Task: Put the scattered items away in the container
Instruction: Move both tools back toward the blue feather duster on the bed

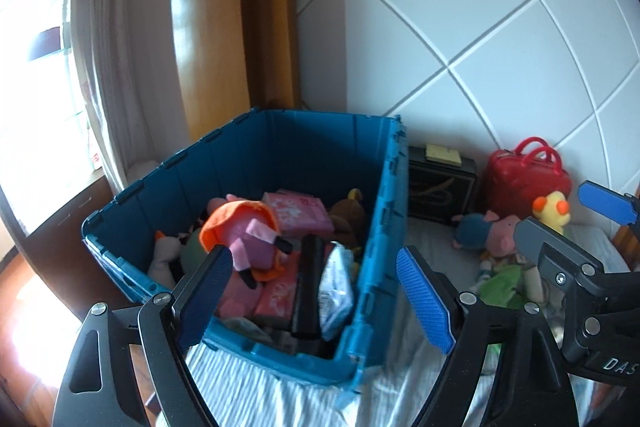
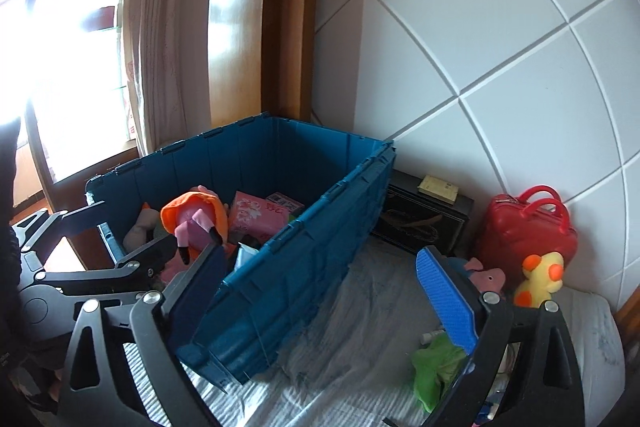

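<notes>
- Left hand-held gripper (image 1: pixel 316 297) has its jaws spread wide with nothing between them; it hangs over the near end of the blue crate (image 1: pixel 372 247).
- Right hand-held gripper (image 2: pixel 332 311) is likewise released and empty, straddling the crate's near corner.
- Inside the crate, a pig plush in an orange hood (image 1: pixel 244 231) lies on top, its legs pointing toward the cameras; pink packets (image 1: pixel 300 213) and a white pouch (image 1: pixel 336 291) show beside it, while lower items are buried and hard to identify.
- The crate sits on a striped bed sheet (image 2: pixel 320 379), its long axis running away from the cameras toward the curtain (image 2: pixel 160 39).
- Right of the crate, still on the bed: a red bag (image 2: pixel 528 231), yellow plush (image 2: pixel 540 279), a green cloth (image 2: pixel 436 371) partly hidden by a finger, and a black box (image 2: pixel 424 223).
</notes>
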{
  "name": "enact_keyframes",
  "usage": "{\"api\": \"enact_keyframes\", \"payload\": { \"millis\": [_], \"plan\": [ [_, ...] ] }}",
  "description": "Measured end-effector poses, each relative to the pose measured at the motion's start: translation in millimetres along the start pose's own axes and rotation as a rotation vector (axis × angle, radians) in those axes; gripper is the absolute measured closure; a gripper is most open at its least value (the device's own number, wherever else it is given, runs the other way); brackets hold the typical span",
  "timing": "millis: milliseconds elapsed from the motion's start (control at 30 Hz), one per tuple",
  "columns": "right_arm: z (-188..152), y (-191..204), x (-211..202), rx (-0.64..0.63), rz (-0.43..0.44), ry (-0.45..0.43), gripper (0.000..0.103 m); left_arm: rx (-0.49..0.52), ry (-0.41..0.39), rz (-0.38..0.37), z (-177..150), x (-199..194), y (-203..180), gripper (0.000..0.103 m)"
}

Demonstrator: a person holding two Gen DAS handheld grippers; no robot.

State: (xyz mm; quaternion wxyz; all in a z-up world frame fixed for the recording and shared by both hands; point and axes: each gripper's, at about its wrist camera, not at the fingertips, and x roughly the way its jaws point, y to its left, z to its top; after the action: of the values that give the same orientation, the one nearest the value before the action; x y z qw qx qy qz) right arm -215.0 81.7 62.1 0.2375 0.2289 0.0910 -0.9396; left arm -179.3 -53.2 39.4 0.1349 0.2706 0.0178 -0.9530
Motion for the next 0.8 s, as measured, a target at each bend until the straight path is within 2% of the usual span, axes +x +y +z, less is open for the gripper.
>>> {"api": "enact_keyframes", "payload": {
  "millis": [200, 433, 633, 800],
  "plan": [
    [-38, -69, -51, 0.063, -0.073, 0.008, 0.006, 0.044, 0.008, -0.069, -18, -30, -77, 0.017],
    [-90, -146, -104, 0.12, -0.153, 0.048, 0.006, 0.108, 0.069, -0.144, -55, -54, -163, 0.017],
    [-140, -201, -140, 0.212, -0.23, 0.104, 0.006, 0.203, 0.123, -0.198, -87, -64, -218, 0.017],
    [-186, -226, -157, 0.296, -0.288, 0.162, 0.006, 0.286, 0.176, -0.26, -119, -63, -249, 0.017]
  ]
}}
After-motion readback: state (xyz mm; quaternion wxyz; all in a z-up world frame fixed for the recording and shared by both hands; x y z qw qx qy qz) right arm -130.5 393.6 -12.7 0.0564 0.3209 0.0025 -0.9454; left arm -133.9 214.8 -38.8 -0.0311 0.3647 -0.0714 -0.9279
